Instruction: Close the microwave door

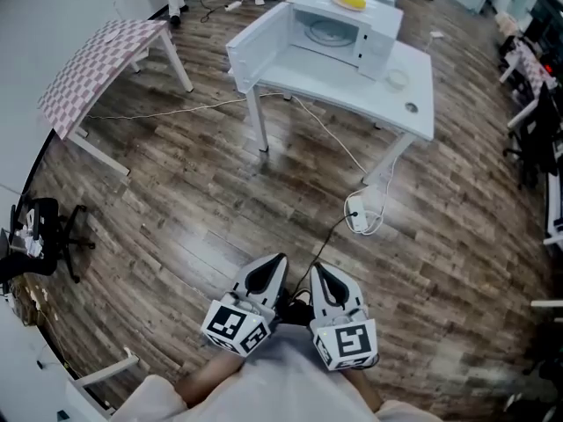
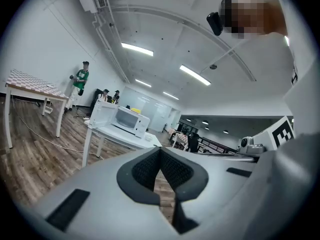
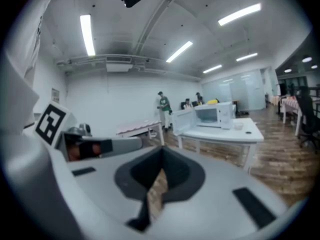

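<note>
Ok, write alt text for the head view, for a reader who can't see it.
A white microwave stands with its door swung open on a white table across a wood floor. Near the bottom edge, the left gripper and right gripper sit side by side, both shut and empty, far from the table.

A white table stands on the wooden floor, bearing an open microwave and a small white dish.

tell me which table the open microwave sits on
The plain white table, to the right of the checkered-top table. The microwave stands on it with its door swung open; the checkered one carries no appliance.
</note>
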Tool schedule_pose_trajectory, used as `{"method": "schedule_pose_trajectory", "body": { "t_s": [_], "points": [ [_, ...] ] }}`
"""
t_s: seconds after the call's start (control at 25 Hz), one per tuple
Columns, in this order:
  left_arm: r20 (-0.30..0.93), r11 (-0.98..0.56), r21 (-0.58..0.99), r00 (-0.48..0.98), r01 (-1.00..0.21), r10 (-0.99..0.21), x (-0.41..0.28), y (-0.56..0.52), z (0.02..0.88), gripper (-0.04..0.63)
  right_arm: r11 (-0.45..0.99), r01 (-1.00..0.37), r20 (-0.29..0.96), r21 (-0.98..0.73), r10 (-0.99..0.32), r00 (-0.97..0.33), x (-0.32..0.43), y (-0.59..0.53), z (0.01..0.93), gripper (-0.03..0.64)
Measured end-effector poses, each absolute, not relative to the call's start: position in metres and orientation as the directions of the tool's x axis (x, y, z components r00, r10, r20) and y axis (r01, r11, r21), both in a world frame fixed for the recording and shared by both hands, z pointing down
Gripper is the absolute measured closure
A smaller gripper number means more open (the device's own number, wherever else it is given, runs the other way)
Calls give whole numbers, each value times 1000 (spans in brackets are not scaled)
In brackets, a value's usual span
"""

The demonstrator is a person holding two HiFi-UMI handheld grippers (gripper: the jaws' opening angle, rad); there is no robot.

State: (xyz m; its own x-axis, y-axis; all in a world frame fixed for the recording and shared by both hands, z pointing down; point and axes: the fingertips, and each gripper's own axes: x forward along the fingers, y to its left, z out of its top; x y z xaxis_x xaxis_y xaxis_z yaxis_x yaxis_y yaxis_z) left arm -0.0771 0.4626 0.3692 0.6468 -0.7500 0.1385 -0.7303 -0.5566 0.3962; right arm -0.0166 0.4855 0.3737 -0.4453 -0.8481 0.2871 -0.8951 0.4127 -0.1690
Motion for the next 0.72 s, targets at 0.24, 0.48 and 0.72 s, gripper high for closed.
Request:
{"method": "schedule_pose_trajectory", "body": {
  "t_s": [0.24, 0.48, 0.72],
  "points": [
    [121, -551, 414, 644, -724, -756, -95, 440, 364, 577, 442, -875, 256, -200, -838, -482, -36, 463, 363, 594],
    [87, -559, 421, 645, -714, -759, -110, 416, 352, 577, 448, -874, 232, -187, -845, -482, -51, 441, 351, 594],
    [45, -578, 425, 654, -697, -755, -124, 398, 345, 578, 450, -881, 209, -147, -856, -472, -66, 425, 342, 594]
  ]
}}
